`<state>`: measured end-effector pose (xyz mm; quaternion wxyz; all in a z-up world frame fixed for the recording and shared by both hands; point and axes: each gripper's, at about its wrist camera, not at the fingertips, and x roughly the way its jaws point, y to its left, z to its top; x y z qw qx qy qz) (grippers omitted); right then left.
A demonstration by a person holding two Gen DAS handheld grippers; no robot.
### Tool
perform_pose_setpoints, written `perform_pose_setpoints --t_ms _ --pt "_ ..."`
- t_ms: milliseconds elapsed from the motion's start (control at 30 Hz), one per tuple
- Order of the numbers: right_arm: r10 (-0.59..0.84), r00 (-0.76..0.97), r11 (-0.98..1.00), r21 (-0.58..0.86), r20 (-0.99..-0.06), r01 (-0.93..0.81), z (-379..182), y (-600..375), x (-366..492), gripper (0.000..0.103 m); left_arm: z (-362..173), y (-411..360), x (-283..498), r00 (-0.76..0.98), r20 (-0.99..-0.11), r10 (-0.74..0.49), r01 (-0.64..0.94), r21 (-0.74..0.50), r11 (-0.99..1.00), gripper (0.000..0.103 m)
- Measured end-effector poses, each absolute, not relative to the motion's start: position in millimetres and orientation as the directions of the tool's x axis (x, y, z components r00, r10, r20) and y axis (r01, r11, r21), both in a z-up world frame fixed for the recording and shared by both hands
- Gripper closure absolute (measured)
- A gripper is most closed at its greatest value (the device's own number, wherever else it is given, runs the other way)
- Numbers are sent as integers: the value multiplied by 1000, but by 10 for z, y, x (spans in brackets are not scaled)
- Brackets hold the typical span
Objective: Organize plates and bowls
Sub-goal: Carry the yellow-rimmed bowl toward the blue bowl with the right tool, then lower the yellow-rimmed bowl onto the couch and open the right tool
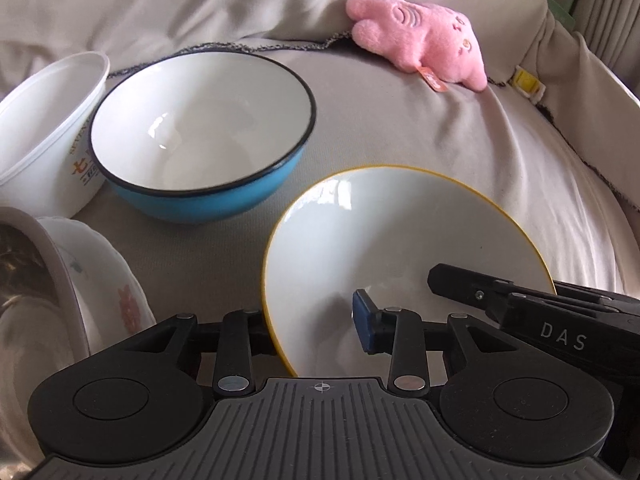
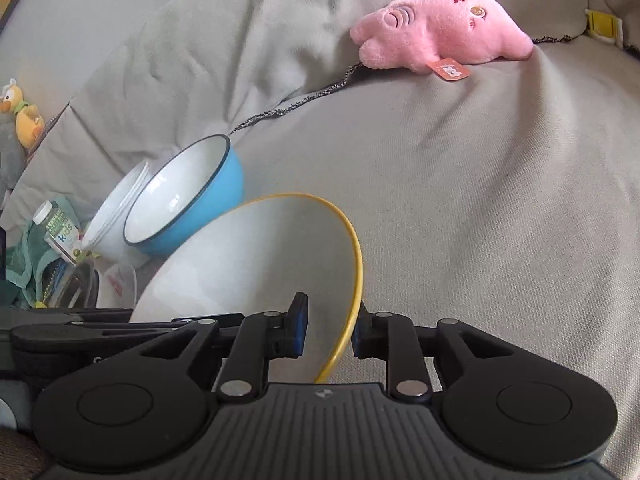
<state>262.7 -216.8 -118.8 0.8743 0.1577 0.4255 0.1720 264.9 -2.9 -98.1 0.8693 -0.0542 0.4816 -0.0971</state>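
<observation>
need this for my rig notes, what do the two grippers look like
Both match: the left gripper and right gripper have black linkage arms with silver pivot pins, round black hubs, a ribbed grey base plate with a small crosshair mark, and blue finger pads. One side reads DAS.

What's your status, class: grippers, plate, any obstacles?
Both grippers, left and right, open, straddling yellow-rimmed plate rim. Plate tilted on sofa cover. Blue bowl close behind.

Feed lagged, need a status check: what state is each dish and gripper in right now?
Yellow-rimmed bowl: empty, its rim between both grippers' fingers.
Blue bowl: empty, upright on the cloth.
White tub: tilted, beside the blue bowl.
Left gripper: open, straddling the yellow rim.
Right gripper: open, straddling the yellow rim.
</observation>
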Motion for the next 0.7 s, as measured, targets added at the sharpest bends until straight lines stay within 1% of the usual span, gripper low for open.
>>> perform_pose_setpoints --t_ms 100,200,400,700 --pt "415 591 905 384 -692 -185 -1188 -2070 2728 80 -998 -19 2720 539 -820 -192 110 -157 981 67" --pt "383 611 921 333 -692 -200 -1190 -2010 2729 80 -1016 -76 2736 529 -829 -179 114 -140 984 63" --pt "441 575 891 415 -689 -185 -1292 -2147 2745 80 -1000 -94 2700 518 -836 -180 124 -135 983 66" --pt "429 604 895 408 -672 -182 -1206 -2186 2666 79 -858 -8 2618 529 -827 -192 121 -150 981 68"
